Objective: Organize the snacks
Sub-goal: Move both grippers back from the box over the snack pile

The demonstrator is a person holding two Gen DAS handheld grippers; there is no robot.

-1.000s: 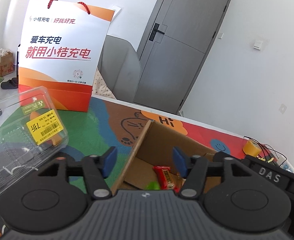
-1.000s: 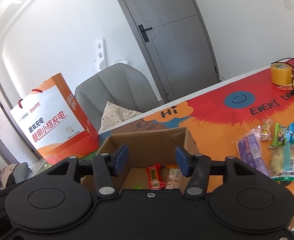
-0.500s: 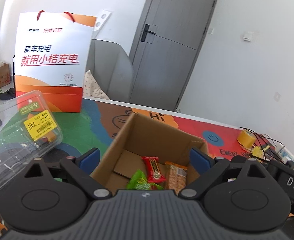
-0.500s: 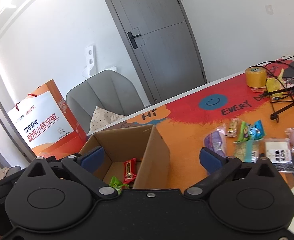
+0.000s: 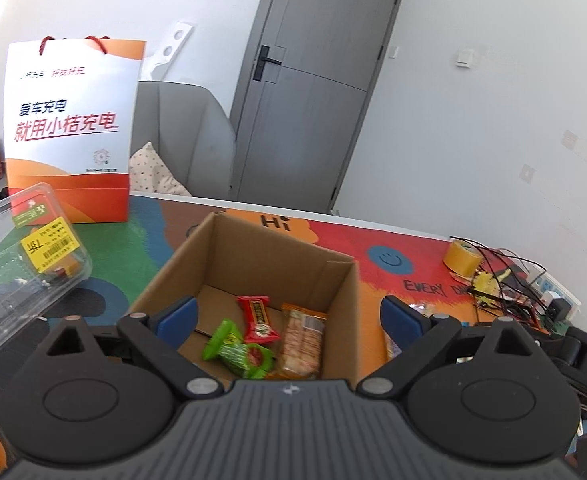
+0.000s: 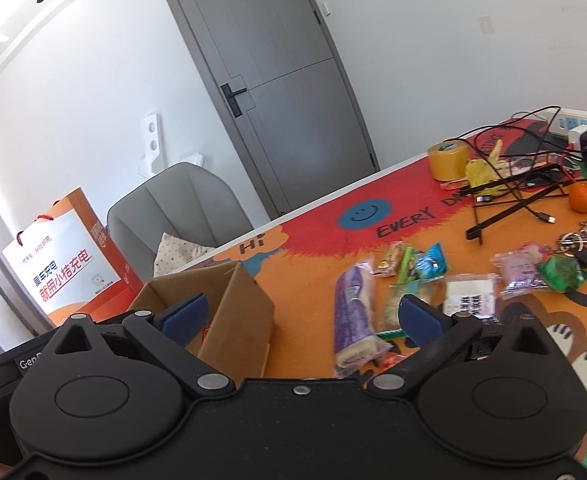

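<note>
My left gripper (image 5: 289, 318) stands spread wide with nothing between its blue pads, poised over the open brown cardboard box (image 5: 253, 256); only this view looks down to the box floor, where three snacks lie: a red wrapped bar (image 5: 258, 319) with its long axis running away from me, a tan cracker pack (image 5: 302, 337) just right of it and roughly parallel, and a green twist-wrapped candy (image 5: 237, 347) lying slantwise, one end toward the left pad; the green candy touches the near end of the red bar. At left I see a clear plastic clamshell container (image 5: 25, 268) and a white-and-orange paper gift bag (image 5: 71, 132).

My right gripper (image 6: 303, 316) is likewise wide apart and holds nothing; its view shows the box (image 6: 239, 312) only from outside, contents hidden, but it alone shows the loose snacks on the orange cartoon-print tablecloth (image 6: 313, 256): a long purple wrapped roll (image 6: 353, 316) pointing away from me, just right of the box; a blue-green packet (image 6: 429, 266), a white labelled packet (image 6: 469, 298) and a pale pink packet (image 6: 519, 272) farther right; beyond them a roll of yellow tape (image 6: 447, 160) among black cables (image 6: 509, 184).
</note>
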